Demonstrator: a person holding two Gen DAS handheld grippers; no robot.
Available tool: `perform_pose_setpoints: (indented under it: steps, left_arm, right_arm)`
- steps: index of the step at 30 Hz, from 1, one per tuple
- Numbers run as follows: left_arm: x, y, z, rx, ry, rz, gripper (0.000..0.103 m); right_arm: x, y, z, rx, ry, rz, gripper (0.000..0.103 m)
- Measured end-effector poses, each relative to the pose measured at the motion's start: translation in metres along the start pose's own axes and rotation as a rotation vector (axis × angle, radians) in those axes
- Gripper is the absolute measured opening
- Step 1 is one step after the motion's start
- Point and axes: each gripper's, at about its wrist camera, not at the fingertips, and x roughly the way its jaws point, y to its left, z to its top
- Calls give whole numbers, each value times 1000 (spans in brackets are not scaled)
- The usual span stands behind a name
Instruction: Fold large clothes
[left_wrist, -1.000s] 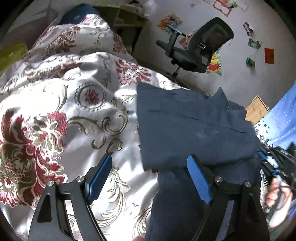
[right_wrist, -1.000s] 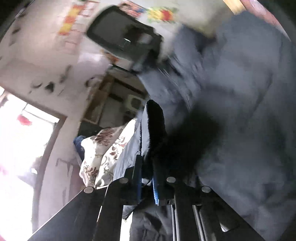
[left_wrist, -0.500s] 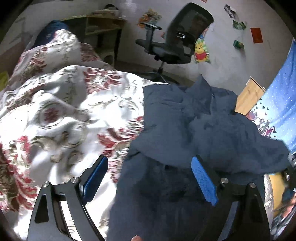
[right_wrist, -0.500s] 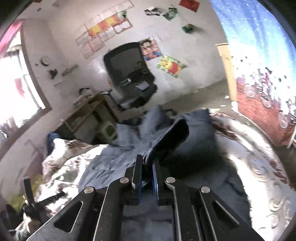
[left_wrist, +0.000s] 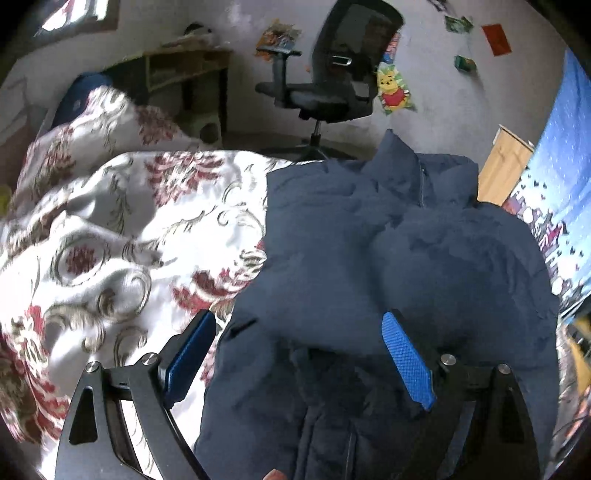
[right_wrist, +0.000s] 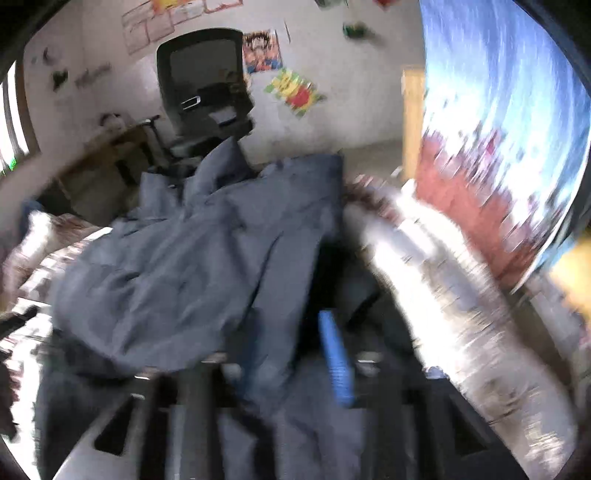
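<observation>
The left gripper (left_wrist: 295, 354) hangs over the big blue jacket (left_wrist: 388, 258), fingers wide apart and holding nothing. The right gripper (right_wrist: 284, 354) is blurry (I cannot tell if it is pinching). The jacket lies bunched on the flowery blanket (left_wrist: 122, 236). A black chair (left_wrist: 332, 74) stands far behind

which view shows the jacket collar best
The left wrist view: the jacket lies sharp on the bedspread, collar standing at its far end. The right wrist view is motion-blurred; there the collar is only a soft peak before the chair.
</observation>
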Motion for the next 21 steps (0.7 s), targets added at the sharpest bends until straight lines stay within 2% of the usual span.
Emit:
perform_pose_setpoints:
  steps: [1, 4, 6, 7, 10, 13, 15, 21]
  left_arm:
    - [3, -4, 1, 16, -7, 6, 88]
    - [14, -22, 1, 71, -11, 22, 88]
    - [24, -33, 1, 94, 0, 40, 88]
    - [31, -38, 0, 105, 7, 53, 88]
    - [47, -45, -3, 127, 28, 96, 88]
    - [60, -45, -10, 148, 42, 117, 89]
    - [65, -44, -15, 154, 38, 123, 96]
    - [80, -32, -22, 94, 61, 98, 102]
  right_arm:
    - [0, 3, 2, -8, -19, 3, 70]
    - [11, 26, 10, -60, -12, 41, 70]
    - [27, 45, 9, -107, 27, 125, 70]
    - [33, 53, 7, -131, 48, 133, 66]
    - [60, 77, -7, -216, 114, 135, 65]
    - [81, 79, -19, -223, 146, 132, 65]
    - [90, 76, -24, -202, 153, 150, 65]
    - [99, 69, -32, -187, 152, 217, 65]
